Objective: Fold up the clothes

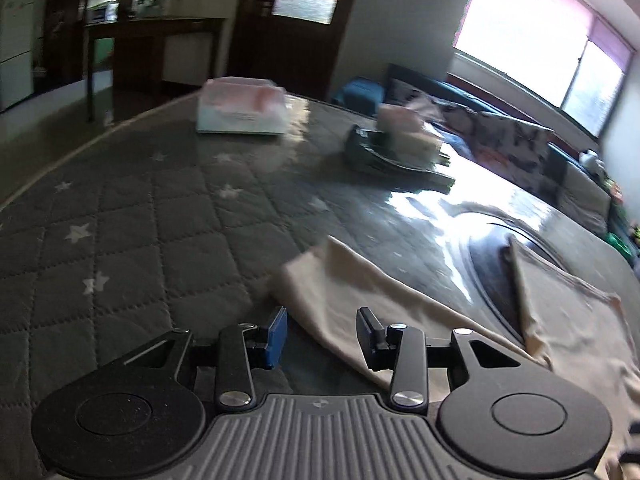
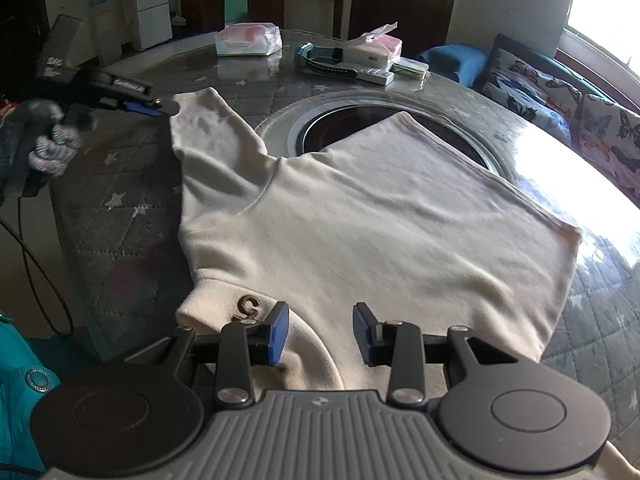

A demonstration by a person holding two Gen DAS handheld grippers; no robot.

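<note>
A cream sweater (image 2: pixel 360 220) lies spread flat on the grey quilted table (image 2: pixel 120 240), one sleeve (image 2: pixel 208 132) reaching toward the far left. My right gripper (image 2: pixel 320 334) hovers over the sweater's near edge beside a small brown emblem (image 2: pixel 249 306); its jaws stand apart with cloth lying under the gap, not pinched. My left gripper (image 2: pixel 160 107) is at the sleeve's cuff, held by a gloved hand (image 2: pixel 52 140). In the left wrist view the left gripper (image 1: pixel 322 336) is open, and the cuff (image 1: pixel 320 280) lies flat just ahead of and below its blue pads.
A round dark cooktop recess (image 2: pixel 384 128) sits in the table, partly under the sweater. At the far side lie a tissue packet (image 2: pixel 248 40) and a pile of boxes and bags (image 2: pixel 360 58). A sofa with butterfly cushions (image 2: pixel 560 112) is on the right; a black cable (image 2: pixel 40 272) hangs at left.
</note>
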